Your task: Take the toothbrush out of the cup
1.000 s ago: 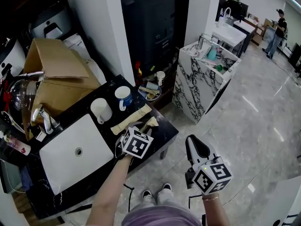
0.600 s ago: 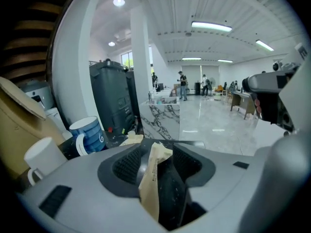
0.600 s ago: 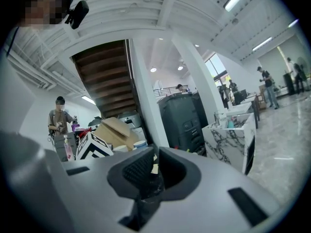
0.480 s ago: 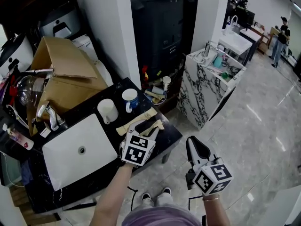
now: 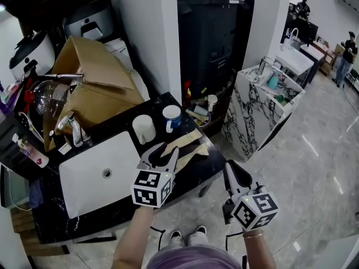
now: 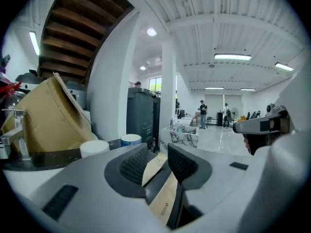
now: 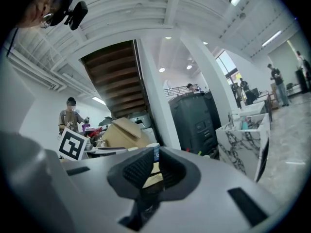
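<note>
The toothbrush (image 5: 188, 139), apparently a paper-sleeved stick and likely light, stiff and slick, lies flat at 5 o'clock from the blue mug (image 5: 171, 118), best pinched mid-length; the left gripper (image 5: 162, 152) is closing on nothing, and the right gripper (image 5: 229, 168) is slightly apart, empty.

Two cups stand upright, close together, on the black counter (image 5: 190, 168): a plain white cup (image 5: 144, 129) and, at its 2 o'clock, a blue-banded white mug (image 5: 172, 118), handle turned toward 7 o'clock. Whether either holds the toothbrush cannot be told.
</note>
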The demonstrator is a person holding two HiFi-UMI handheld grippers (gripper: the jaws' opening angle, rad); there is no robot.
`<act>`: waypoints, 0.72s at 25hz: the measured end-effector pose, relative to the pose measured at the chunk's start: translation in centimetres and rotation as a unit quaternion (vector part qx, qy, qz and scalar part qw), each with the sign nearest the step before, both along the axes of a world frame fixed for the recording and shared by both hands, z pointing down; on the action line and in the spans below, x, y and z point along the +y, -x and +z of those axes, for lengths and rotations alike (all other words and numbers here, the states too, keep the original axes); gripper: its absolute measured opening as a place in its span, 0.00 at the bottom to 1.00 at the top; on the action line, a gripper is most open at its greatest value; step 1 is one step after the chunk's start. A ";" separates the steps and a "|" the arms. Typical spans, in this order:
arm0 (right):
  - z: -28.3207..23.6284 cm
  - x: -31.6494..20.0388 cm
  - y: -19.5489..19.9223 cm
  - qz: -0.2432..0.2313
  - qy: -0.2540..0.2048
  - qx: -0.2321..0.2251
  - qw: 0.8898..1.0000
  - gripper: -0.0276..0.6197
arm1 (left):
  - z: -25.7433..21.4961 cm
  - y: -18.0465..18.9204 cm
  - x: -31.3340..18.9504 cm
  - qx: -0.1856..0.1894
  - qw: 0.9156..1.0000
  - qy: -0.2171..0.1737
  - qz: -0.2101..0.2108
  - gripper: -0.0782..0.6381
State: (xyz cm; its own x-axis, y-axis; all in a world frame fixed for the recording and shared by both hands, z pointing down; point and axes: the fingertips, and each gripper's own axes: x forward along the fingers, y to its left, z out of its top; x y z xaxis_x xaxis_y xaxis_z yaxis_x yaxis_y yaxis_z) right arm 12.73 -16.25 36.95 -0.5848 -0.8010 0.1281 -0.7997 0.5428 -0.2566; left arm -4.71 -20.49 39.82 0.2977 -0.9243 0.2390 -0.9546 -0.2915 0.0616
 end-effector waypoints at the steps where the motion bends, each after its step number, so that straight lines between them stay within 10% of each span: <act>1: -0.1 0.0 0.4 -0.004 -0.001 0.001 1.000 0.08 | -0.2 0.7 0.3 0.003 1.000 -0.005 -0.009 0.29; 18: -0.7 -0.1 3.4 -0.037 -0.014 0.007 0.999 0.05 | 0.0 7.5 4.9 0.040 0.994 -0.029 -0.103 0.11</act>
State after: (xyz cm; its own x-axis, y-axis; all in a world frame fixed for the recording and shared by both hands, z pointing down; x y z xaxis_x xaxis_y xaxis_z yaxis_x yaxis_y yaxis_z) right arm 9.34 -16.34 36.29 -0.6413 -0.7586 0.1150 -0.7602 0.6080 -0.2289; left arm -12.20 -15.59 39.83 0.1174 -0.9790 0.1666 -0.9871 -0.0966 0.1278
